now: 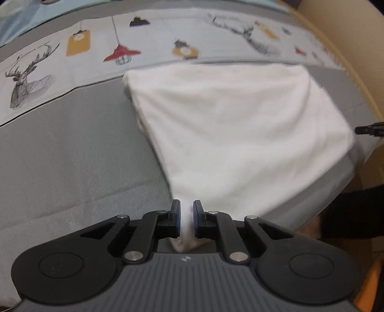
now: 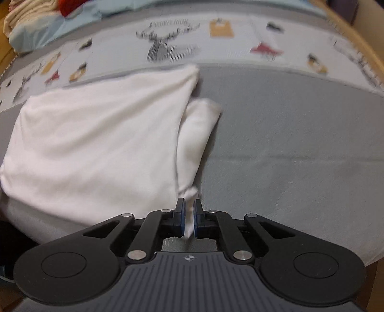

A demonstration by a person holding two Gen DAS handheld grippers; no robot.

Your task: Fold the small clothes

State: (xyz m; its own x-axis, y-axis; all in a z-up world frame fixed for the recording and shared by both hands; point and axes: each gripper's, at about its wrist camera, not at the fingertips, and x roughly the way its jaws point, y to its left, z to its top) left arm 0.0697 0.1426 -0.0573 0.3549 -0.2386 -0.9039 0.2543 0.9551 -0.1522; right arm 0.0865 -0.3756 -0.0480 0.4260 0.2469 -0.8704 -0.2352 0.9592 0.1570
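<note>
A white garment (image 1: 228, 124) lies spread on the grey bed cover, its near edge lifted. My left gripper (image 1: 186, 216) is shut on its near left corner, and white cloth bunches between the blue pads. In the right wrist view the same garment (image 2: 96, 134) fills the left half, with a loose sleeve (image 2: 199, 124) hanging at its right side. My right gripper (image 2: 189, 216) is shut on the near right corner. The tip of the right gripper (image 1: 369, 129) shows at the right edge of the left wrist view.
The grey bed cover (image 2: 300, 144) has a printed band of deer and lamps (image 1: 72, 55) along the far side. A wooden bed frame (image 1: 348, 48) curves at the right. Bunched bedding (image 2: 36, 21) lies at the far left corner.
</note>
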